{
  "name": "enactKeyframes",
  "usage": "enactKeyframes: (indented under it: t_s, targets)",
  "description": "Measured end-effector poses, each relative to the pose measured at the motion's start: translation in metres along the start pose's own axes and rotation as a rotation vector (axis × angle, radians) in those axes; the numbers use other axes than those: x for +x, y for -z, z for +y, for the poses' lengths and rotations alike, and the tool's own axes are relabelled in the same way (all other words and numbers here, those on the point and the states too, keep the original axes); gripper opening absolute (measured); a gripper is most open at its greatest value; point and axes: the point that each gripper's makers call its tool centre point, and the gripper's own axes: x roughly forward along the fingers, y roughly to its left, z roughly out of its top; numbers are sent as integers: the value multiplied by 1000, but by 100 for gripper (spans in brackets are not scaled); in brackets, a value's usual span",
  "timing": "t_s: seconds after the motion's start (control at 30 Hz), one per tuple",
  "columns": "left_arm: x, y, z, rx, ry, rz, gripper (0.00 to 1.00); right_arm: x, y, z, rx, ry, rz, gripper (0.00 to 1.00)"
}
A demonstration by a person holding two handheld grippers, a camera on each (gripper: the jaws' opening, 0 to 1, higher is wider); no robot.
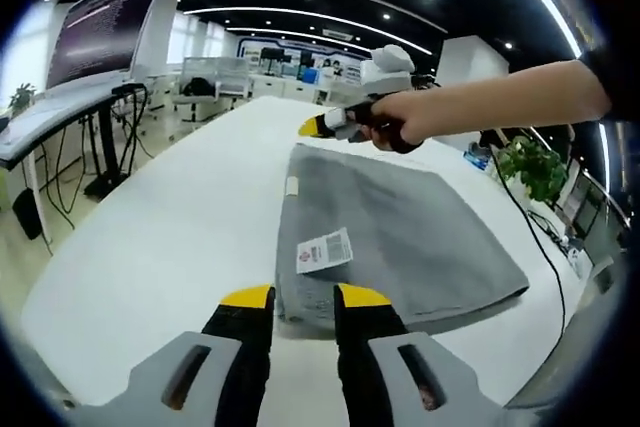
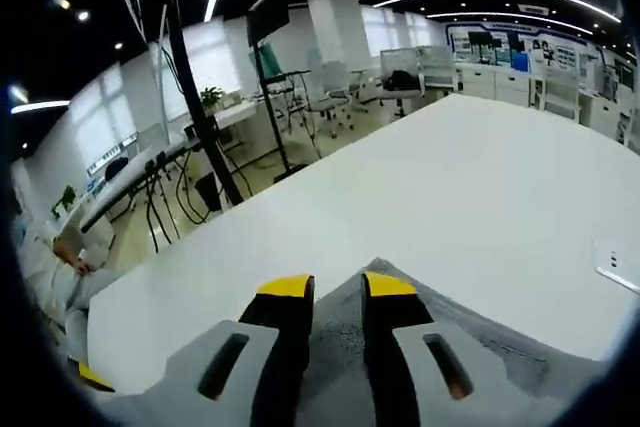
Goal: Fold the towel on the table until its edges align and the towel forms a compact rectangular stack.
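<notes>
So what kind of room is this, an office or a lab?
Probably an open-plan office or lab: a long white table holding a grey towel, a big screen on a stand, desks with chairs, and rows of ceiling lights.

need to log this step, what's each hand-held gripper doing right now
left hand-held gripper: open, jaws at the near edge of the gray towel
right hand-held gripper: open, towel corner between its jaws

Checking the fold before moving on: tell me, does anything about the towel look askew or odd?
The grey towel lies folded but skewed: its layers fan apart, edges unaligned. A white label sticks out near the left tool.
</notes>
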Motion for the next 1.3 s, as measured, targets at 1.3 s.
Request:
enactKeyframes:
  t_s: [1.3]
  targets:
    - [9, 4, 11, 28, -48, 60, 42, -99, 40, -141, -40, 176, 79, 40]
